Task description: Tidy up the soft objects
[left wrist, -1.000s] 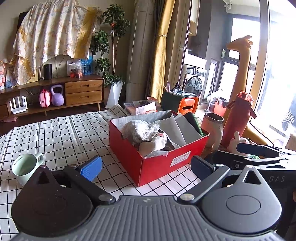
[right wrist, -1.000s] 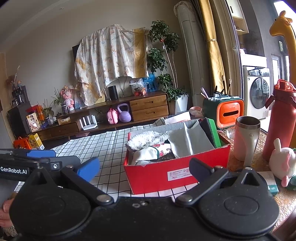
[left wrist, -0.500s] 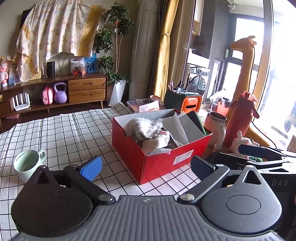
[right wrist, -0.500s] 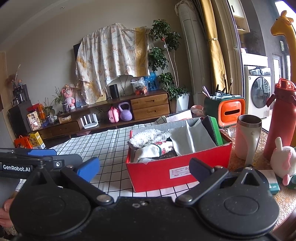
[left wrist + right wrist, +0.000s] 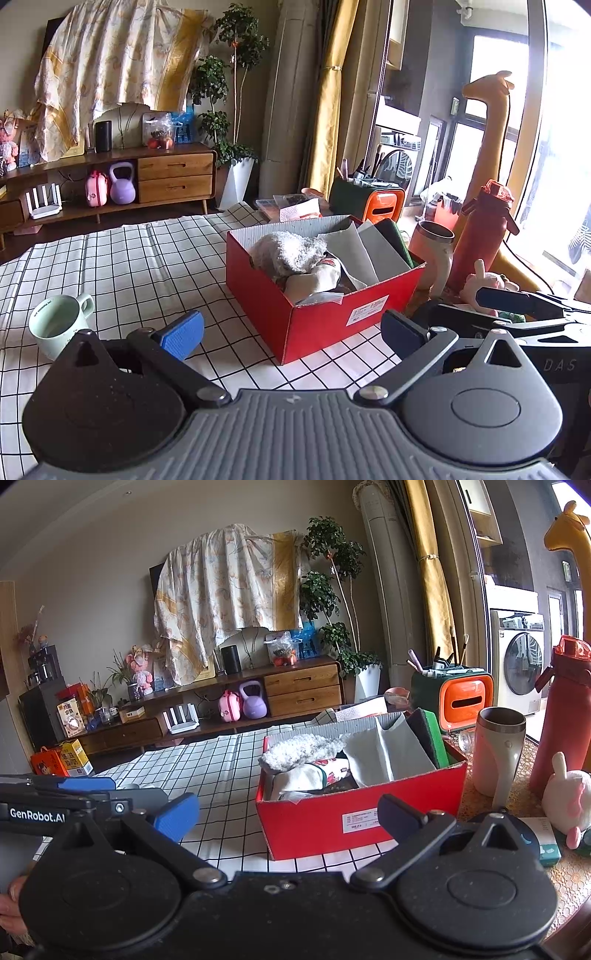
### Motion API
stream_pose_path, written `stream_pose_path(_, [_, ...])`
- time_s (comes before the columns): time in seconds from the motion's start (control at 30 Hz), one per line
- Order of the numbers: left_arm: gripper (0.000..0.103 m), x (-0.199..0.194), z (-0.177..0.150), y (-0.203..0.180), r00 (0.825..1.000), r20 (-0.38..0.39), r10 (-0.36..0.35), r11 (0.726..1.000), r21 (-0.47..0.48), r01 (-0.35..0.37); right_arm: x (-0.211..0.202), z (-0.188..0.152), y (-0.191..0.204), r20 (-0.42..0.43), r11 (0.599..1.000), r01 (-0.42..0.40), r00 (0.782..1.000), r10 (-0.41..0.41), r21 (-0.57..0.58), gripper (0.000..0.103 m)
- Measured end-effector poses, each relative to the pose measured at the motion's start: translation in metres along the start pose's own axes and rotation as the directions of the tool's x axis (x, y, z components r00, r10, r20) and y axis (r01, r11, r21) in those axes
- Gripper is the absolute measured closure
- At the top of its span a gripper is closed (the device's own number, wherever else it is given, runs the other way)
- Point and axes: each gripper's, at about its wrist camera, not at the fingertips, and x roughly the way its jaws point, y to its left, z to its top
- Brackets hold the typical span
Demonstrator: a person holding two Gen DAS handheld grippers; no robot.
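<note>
red box [image 5: 325, 325] (soft items inside) | checkered tablecloth [image 5: 147, 266] | wooden sideboard [image 5: 303, 690] behind

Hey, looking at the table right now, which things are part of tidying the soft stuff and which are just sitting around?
Part of the job:
red box
fluffy white cloth in it
folded grey cloths
green sponge
left gripper and right gripper, both open and empty

Just lying about:
green mug
steel tumbler
red bottle
plush bunny
orange organizer
</note>
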Motion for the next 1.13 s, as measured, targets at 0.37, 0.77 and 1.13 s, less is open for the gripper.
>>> stream_pose_path(0.37, [0.0, -0.0037, -0.0001, 0.0006, 1.0, 0.011, -0.005, 1.0, -0.005, 0.005, 0.0022, -0.0005, -0.003, -0.006, 1.0, 0.019, 1.0, -0.019, -0.004, 0.0])
stream_pose_path(0.77, [0.0, -0.0057, -0.0006, 0.0008, 1.0, 0.021, 0.003, 1.0, 0.005, -0.003, 0.0019, 0.0002, -0.0019, -0.003, 1.0, 0.023, 1.0, -0.023, -0.008, 0.0])
stream_pose_path(1.13, [0.0, -0.0093, -0.0006, 0.0022, 1.0, 0.022, 0.004, 1.0, -0.005, -0.004, 0.0017, 0.0001, -0.0016, -0.003, 1.0, 0.022, 1.0, -0.022, -0.007, 0.0])
